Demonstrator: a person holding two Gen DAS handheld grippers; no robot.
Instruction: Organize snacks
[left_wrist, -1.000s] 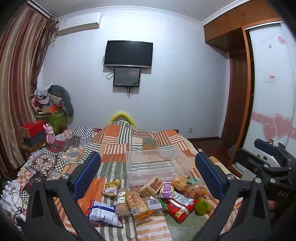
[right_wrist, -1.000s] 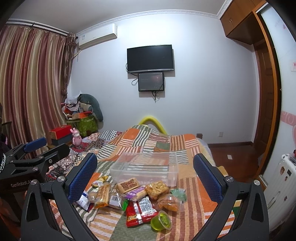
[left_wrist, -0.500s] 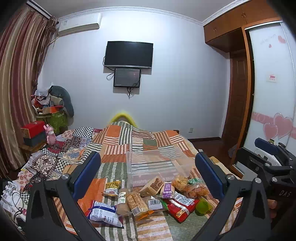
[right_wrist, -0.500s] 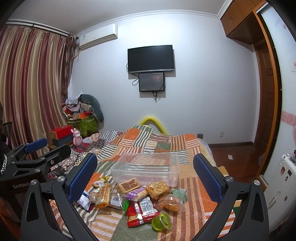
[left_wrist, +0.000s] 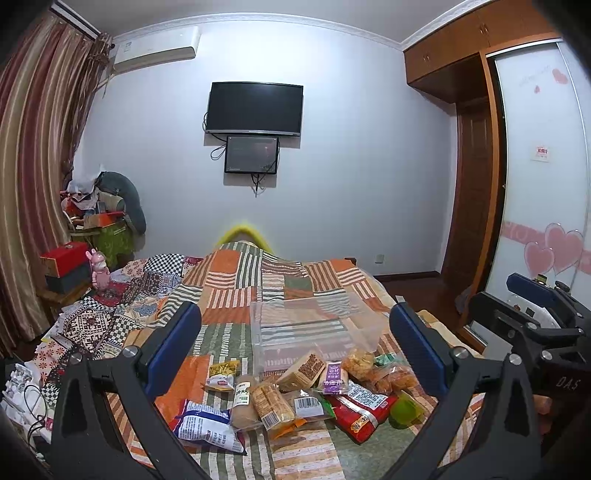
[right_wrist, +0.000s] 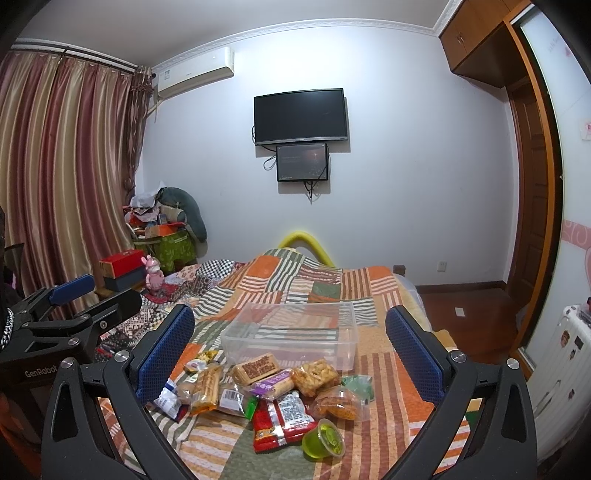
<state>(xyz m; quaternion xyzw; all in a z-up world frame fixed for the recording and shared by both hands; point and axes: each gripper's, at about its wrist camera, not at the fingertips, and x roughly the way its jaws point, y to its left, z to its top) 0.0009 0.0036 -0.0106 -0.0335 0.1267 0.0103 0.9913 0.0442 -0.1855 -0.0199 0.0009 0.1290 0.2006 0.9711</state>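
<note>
A pile of packaged snacks (left_wrist: 306, 391) lies on the striped patchwork bed; it also shows in the right wrist view (right_wrist: 273, 391). It includes a red packet (right_wrist: 280, 417), a green jelly cup (right_wrist: 324, 440), a blue-white bag (left_wrist: 207, 424) and a brown biscuit pack (right_wrist: 256, 367). A clear empty plastic box (left_wrist: 310, 328) stands just behind the pile, also in the right wrist view (right_wrist: 291, 334). My left gripper (left_wrist: 295, 350) is open and empty, held above and short of the pile. My right gripper (right_wrist: 290, 350) is open and empty, likewise short of the pile.
Patterned cloths (left_wrist: 92, 321) and cables lie at the bed's left. A side table with red box (right_wrist: 122, 264) and pink toy stands by the curtains. A wardrobe (left_wrist: 535, 184) and radiator (right_wrist: 565, 369) are at right. TV on the far wall.
Both grippers have shifted very slightly; the view is almost the same. Nothing was picked up or moved.
</note>
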